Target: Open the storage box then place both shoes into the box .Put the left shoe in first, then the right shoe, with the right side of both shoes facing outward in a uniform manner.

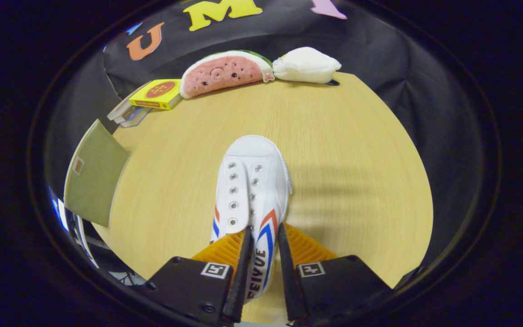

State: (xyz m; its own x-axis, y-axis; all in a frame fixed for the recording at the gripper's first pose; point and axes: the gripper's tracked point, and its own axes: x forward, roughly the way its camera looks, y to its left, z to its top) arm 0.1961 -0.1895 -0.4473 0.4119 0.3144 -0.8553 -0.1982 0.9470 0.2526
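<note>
A white canvas shoe point(250, 186) with red and blue side stripes points away from me, its toe toward the far side of the wooden table point(343, 150). My gripper point(263, 238) is shut on the shoe's side wall near the heel, with both fingers pressing the striped panel between them. The shoe seems to be lifted slightly, though I cannot tell for sure. The olive-green storage box point(93, 175) stands at the table's left edge, with a flat panel facing me.
At the table's far edge lie a watermelon-slice plush point(223, 72), a white plush point(307, 65) and a yellow box point(158, 93) on top of grey items. Bare tabletop stretches to the right of the shoe.
</note>
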